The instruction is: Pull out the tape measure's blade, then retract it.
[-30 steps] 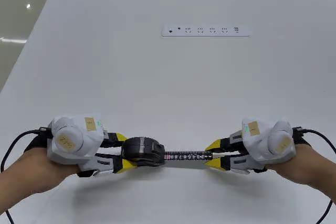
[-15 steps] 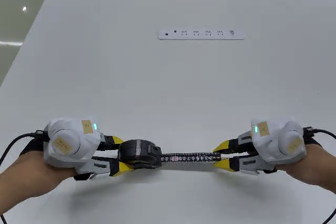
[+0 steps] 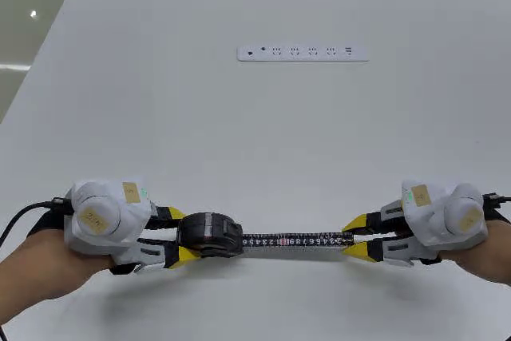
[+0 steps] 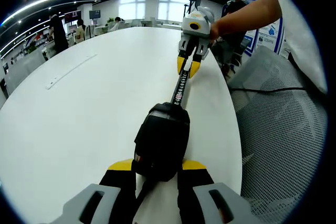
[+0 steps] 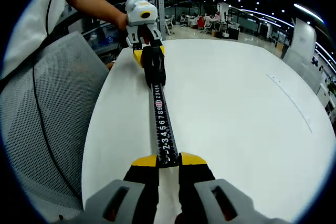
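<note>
whereas only a short stretch of blade showed a second ago, the blade (image 3: 295, 240) now runs longer, because the right tool (image 3: 354, 237) has moved further right, away from the tape measure (image 3: 210, 234). the left tool (image 3: 182, 235) stays clamped on the black tape measure at the near edge of the white bench (image 3: 239, 133). the right tool pinches the blade's end. the tip of the blade is hidden between its jaws, and the left tool covers the back of the tape measure. whether the tape measure rests on the bench or hangs just above it is hard to tell. the digits are too small to read in the head view. a power strip (image 3: 303, 53) lies well apart, further back.
</note>
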The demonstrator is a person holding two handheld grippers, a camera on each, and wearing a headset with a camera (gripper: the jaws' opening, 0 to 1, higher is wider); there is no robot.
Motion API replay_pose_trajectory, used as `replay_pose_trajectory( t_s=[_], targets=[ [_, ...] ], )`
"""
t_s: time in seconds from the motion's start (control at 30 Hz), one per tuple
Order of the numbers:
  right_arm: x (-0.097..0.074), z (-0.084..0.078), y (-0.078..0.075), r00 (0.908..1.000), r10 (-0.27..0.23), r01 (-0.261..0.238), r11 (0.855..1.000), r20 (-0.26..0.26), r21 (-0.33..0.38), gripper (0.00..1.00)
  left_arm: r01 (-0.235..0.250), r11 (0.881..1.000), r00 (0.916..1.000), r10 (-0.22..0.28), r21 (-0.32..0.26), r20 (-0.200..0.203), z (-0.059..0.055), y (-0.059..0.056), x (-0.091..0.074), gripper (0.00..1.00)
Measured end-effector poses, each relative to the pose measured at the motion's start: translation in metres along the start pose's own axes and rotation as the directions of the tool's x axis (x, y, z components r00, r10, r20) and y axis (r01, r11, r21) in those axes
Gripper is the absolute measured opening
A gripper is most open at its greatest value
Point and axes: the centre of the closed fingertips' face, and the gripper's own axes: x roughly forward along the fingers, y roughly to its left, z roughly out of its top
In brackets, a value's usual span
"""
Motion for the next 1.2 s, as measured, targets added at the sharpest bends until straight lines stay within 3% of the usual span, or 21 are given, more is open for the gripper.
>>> replay_pose_trajectory(
  t_s=[1.2],
  targets=[
    [-0.039, -0.052, -0.009, 0.9975, -0.047, 0.052, 0.995, -0.053, 0.082, 0.1, 0.001, 1.0, 1.0, -0.001, -0.003, -0.009, 0.003, -0.001, 0.001, 0.27]
  ],
)
